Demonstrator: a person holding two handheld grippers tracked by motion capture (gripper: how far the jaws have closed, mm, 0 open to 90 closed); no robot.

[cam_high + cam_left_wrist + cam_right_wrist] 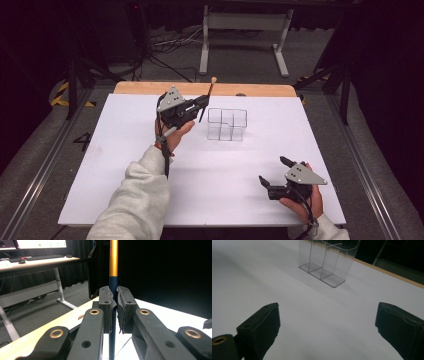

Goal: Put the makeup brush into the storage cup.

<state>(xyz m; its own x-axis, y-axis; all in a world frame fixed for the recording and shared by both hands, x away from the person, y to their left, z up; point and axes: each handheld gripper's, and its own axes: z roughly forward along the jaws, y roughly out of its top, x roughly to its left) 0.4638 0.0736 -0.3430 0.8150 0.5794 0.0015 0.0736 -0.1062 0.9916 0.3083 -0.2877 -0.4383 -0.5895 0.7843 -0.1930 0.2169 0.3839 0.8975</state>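
Nearest, low at the right of the high view: right gripper (pixel 272 181) held just above the white table (pixel 125 165), fingers (pixel 263 325) wide apart and empty, aimed toward the clear organizer (pixel 325 262) across bare white surface.

Farther in, at mid-left: left gripper (pixel 202 102) raised above the table, fingers (pixel 106 307) clamped together on a slim brush handle (pixel 113 260), dark blue where pinched, gold above. Held close to upright in the high view, pale tip (pixel 213 79) uppermost, lower end hanging free near the organizer's left side, not inside it.

Just beyond and to the right of that gripper: the clear organizer (pixel 227 124), standing upright on the table, split into compartments, all seemingly empty, though hard to be sure through clear plastic.

As a judgement of progress: pickup done, grip firm, carry toward the organizer largely made; left to do, lining the lower end over one compartment, lowering it in, letting go. Roughly halfway. No role yet for the right gripper beyond perhaps steadying the organizer.

Surface: white sheet over a wooden top, bare wood strip (pixel 150 88) along the far edge, nothing else on it.

Beyond: grey carpet, tangled cables (pixel 170 45), white legs of another desk (pixel 204 45), black curtains all round. From the left gripper view, a desk with a keyboard (pixel 42 257) and a lit monitor (pixel 41 243).
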